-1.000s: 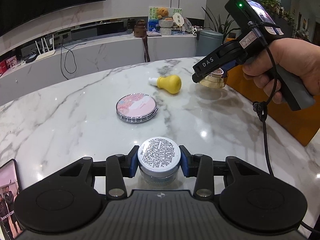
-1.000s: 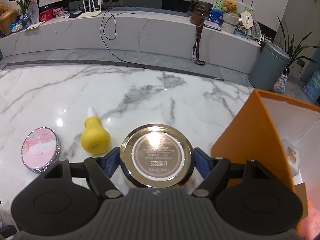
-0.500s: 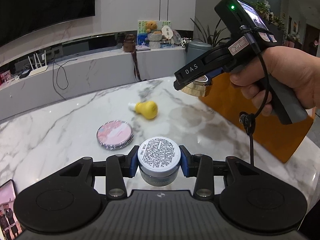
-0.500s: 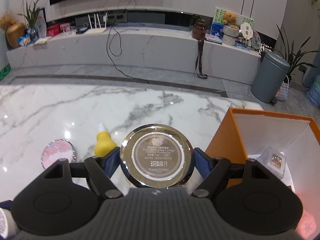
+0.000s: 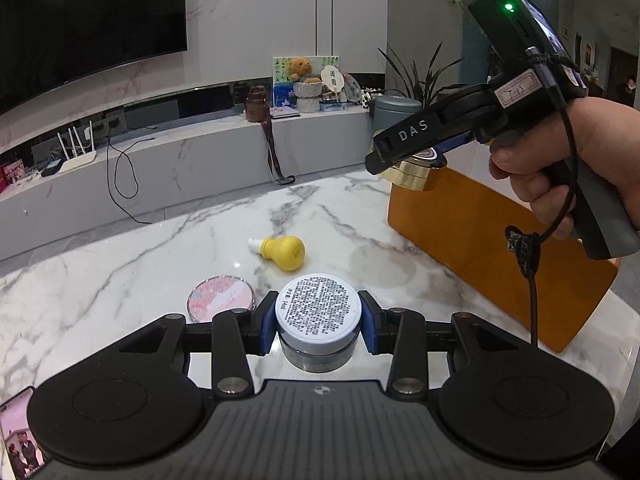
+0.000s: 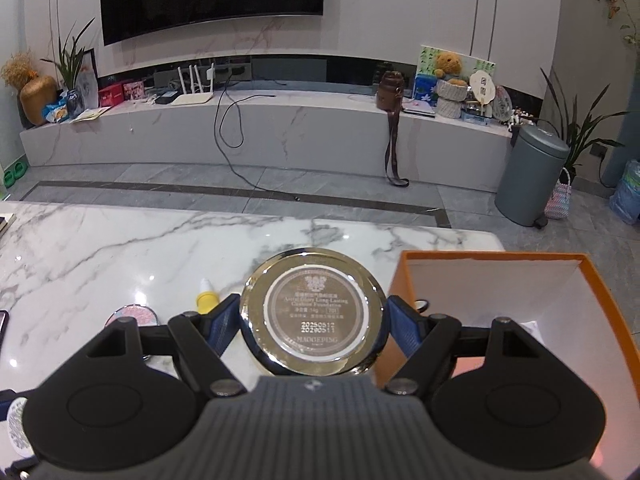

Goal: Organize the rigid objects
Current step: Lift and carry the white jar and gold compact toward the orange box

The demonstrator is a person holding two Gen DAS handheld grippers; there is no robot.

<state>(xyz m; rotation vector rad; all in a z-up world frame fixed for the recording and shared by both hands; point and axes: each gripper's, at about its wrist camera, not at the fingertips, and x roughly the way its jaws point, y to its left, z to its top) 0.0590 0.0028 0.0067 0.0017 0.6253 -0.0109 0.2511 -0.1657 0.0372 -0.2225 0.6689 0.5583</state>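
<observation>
My left gripper [image 5: 318, 326] is shut on a small jar with a white printed base [image 5: 318, 310], held above the marble table [image 5: 120, 280]. My right gripper [image 6: 314, 320] is shut on a round silver-gold compact [image 6: 314, 312], held high beside the left wall of the open orange box [image 6: 472, 258]. The right gripper also shows in the left wrist view [image 5: 408, 148], with the compact [image 5: 412, 172] above the box's near corner [image 5: 480, 232]. A yellow bulb-shaped bottle [image 5: 286, 252] and a pink round compact [image 5: 220, 300] lie on the table.
A phone [image 5: 16, 436] lies at the table's left edge. The box has white inner walls and something small inside [image 6: 420, 304]. Beyond the table's far edge are a grey floor, a low marble bench [image 6: 280, 136] and a grey bin [image 6: 528, 176].
Both grippers have risen with their objects still held. The right gripper has moved from above the table toward the orange box's corner. The bottle and pink compact have not moved.
</observation>
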